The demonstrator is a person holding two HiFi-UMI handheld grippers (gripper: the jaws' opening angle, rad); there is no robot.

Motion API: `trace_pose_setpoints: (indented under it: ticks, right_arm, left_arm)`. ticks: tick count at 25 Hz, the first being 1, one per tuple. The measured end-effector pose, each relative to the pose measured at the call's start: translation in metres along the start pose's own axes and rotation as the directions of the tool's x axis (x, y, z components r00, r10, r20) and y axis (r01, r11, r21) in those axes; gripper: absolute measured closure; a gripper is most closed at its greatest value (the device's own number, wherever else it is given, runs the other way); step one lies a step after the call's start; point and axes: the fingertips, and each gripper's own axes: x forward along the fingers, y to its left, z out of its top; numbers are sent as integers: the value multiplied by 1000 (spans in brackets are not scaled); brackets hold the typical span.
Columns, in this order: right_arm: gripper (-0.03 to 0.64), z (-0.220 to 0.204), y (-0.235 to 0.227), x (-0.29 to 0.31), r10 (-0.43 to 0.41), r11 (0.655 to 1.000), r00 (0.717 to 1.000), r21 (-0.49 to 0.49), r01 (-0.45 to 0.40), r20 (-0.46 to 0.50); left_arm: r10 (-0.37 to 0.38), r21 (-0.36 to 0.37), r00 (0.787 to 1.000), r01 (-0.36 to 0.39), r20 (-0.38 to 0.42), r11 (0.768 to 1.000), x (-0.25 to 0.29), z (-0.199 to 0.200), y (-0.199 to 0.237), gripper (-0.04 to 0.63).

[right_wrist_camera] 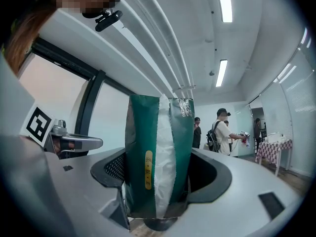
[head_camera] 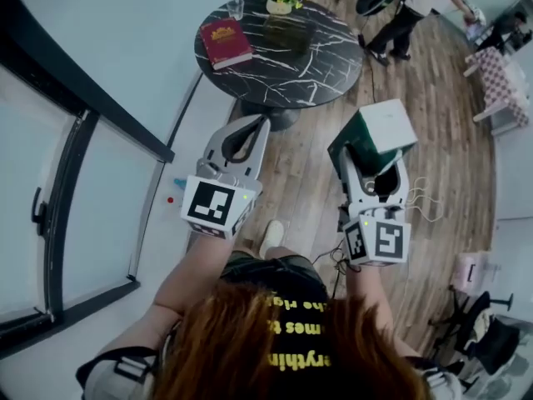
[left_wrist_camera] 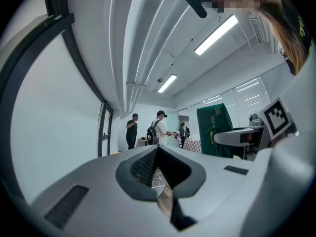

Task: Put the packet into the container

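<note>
Right now the packet (right_wrist_camera: 143,147) is in your right gripper (head_camera: 373,161), carried in the air above the wooden floor (head_camera: 433,123) and well short of the round dark worktop (head_camera: 333,65) ahead. Its fingers stand wide and press on the green and white pouch from both sides, low on its body, so most of its length sticks out past the fingertips. Your left gripper (head_camera: 254,127) is empty, fingers closed together. Judging by the creased film and the folded white side panel, this is a soft, gusseted bag: probably light, with loose contents that can shift and a skin that is likely slick. It will give under the pads rather than resist, so a hard squeeze should only crumple it, while a slack one may let it slide out. The hold across the broad faces low down looks sound to me; a pinch on the thin top edge would likely let the bag swing. A dark, boxy thing (head_camera: 289,33) sits on the worktop beside a red book (head_camera: 225,42); it may be the container, but I cannot tell.
</note>
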Motion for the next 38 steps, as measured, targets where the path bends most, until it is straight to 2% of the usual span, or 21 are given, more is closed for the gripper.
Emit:
trace_pose_setpoints:
  ticks: [6,13,17,25,31,38]
  right_arm:
    - [259,-6,-41,56,30,1000,1000,9,-30,-7]
    - [259,-23,-63,124,44,999,998,25,-43,-36]
    - [259,-30,-72,171,28,999,999,27,-27,-42]
    - [259,-26,-86,280,-29,999,999,16,29,-19]
    - [259,-29,-98,336,-73,997,997,28,74,-20]
    - [259,-45,-113,394,-29,999,998,37,31,-59]
  left_arm:
    - [52,-1,999,-52,0,999,57,-4,14,594]
    - [73,-7,997,-73,-24,997,119,-17,54,594]
    - [59,-16,998,-60,-23,998,162,-23,86,594]
    - [-17,-2,1000,17,-15,1000,253,-20,156,594]
    - [-39,-4,999,39,-28,999,297,-22,199,594]
    - [-17,-34,998,15,-56,999,345,-37,228,594]
